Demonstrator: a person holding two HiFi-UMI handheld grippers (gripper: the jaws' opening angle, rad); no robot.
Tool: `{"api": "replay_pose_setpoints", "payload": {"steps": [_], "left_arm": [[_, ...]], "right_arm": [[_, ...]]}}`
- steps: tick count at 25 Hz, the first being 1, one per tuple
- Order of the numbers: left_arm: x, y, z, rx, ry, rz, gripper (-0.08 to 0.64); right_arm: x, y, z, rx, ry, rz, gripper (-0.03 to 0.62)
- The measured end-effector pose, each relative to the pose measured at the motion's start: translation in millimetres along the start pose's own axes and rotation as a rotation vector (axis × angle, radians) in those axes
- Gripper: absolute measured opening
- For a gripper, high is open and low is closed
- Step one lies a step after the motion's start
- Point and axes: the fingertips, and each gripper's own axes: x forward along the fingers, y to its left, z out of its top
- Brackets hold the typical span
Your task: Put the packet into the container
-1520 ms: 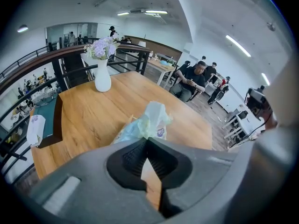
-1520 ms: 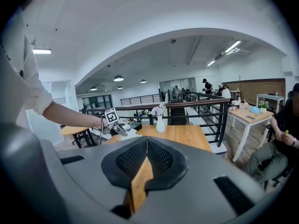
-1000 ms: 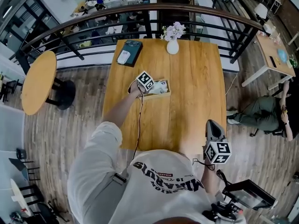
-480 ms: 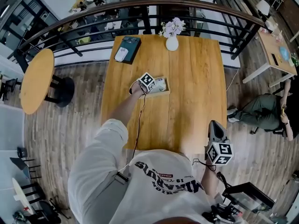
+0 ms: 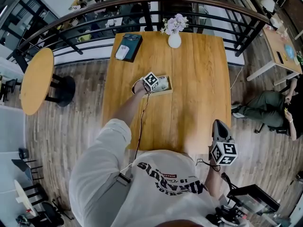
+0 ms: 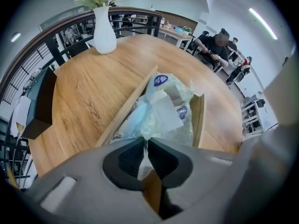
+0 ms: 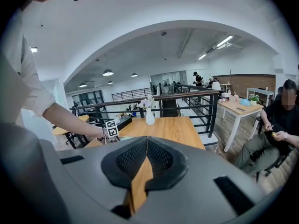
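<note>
Nearly done: the left claw [image 6: 145, 144] pinches the packet [image 6: 166, 107] inside the container [image 6: 123, 110], unreleased; the right claw [image 7: 146, 146] is pressed together, empty.

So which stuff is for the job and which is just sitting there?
For the job: crinkly pale green plastic packet, pinched in the shut left tool; shallow open wooden box, the container.

Just sitting there: white vase of pale flowers; dark flat case with a white gadget on top; round wooden side table.
</note>
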Motion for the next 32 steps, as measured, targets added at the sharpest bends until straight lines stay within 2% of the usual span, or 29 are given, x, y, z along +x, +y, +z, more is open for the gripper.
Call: {"api": "replay_pose_setpoints", "payload": {"steps": [6, 9, 13, 16, 20, 25, 29, 32], "left_arm": [[-9, 0, 1, 0.016, -0.036, 0.003, 0.072], [-16, -5, 3, 0.027, -0.062, 0.000, 0.143], [-40, -10, 13, 0.035, -0.132, -0.004, 0.228], [-73, -11, 24, 0.016, -0.229, 0.013, 0.242], [-139, -11, 37, 0.025, -0.432, 0.117, 0.263], [-264, -40, 54, 0.092, -0.788, 0.287, 0.263], [-374, -78, 41, 0.118, -1.066, 0.432, 0.262], [-450, -116, 23, 0.133, -1.256, 0.509, 0.262]], "right_arm": [[7, 10, 6, -0.014, -0.010, 0.025, 0.011], [7, 15, 7, -0.019, -0.014, 0.036, 0.011], [7, 23, 9, -0.031, -0.020, 0.052, 0.011], [8, 31, 13, -0.042, -0.029, 0.069, 0.011], [13, 49, 20, -0.070, -0.046, 0.109, 0.011], [19, 75, 51, -0.122, -0.102, 0.163, 0.011], [24, 102, 86, -0.174, -0.169, 0.220, 0.011], [21, 121, 115, -0.209, -0.229, 0.256, 0.011]]}}
